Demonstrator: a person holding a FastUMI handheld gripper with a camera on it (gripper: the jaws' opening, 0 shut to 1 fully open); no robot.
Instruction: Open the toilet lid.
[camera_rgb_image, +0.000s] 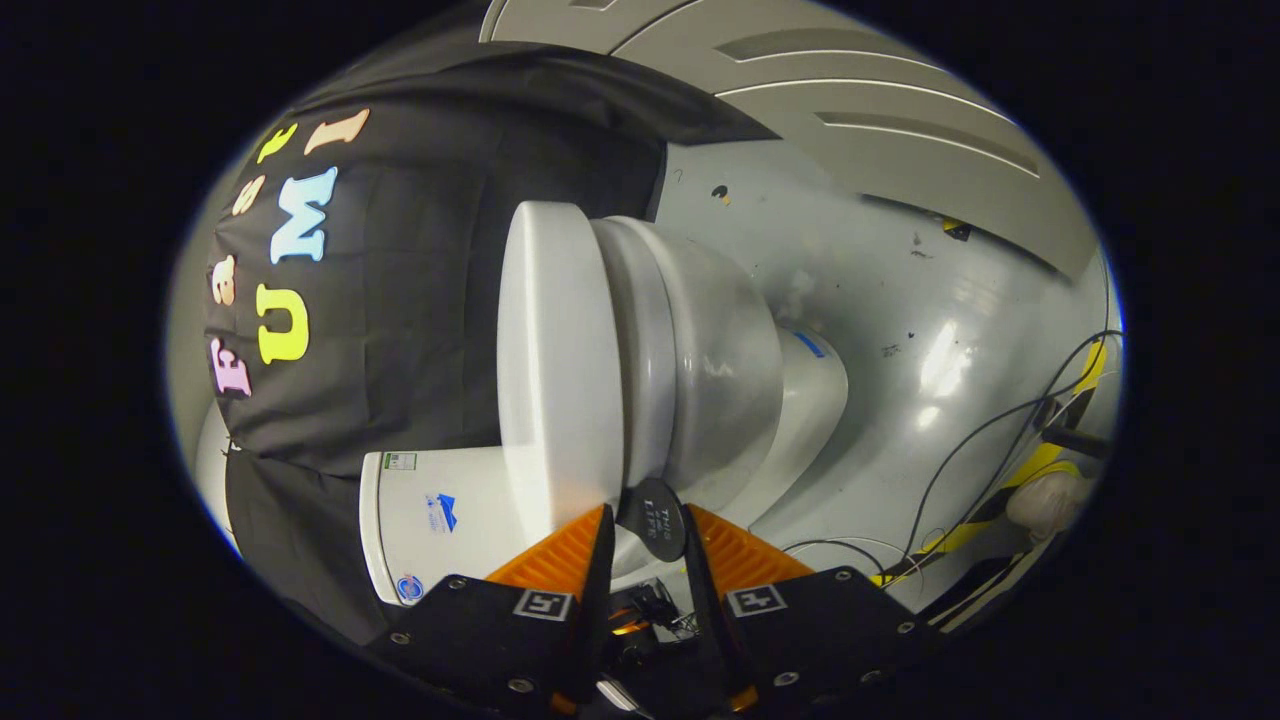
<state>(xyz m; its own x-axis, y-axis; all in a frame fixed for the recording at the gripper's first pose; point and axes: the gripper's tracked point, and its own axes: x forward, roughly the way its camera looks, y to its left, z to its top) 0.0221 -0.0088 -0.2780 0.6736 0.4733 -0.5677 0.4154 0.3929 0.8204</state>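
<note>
Toilet, white, seen rolled sideways from my gripper's camera. Lid lies closed flat on the seat and bowl; tank adjoins it, against the black cloth wall. My gripper sits at the lid's edge nearest the tank, fingers drawn narrow. A small dark round tab stands between the fingertips, at the lid's rim; I cannot tell whether both fingers press on it. Beyond the bowl: glossy grey floor, black cables, yellow-and-black striped tape.
</note>
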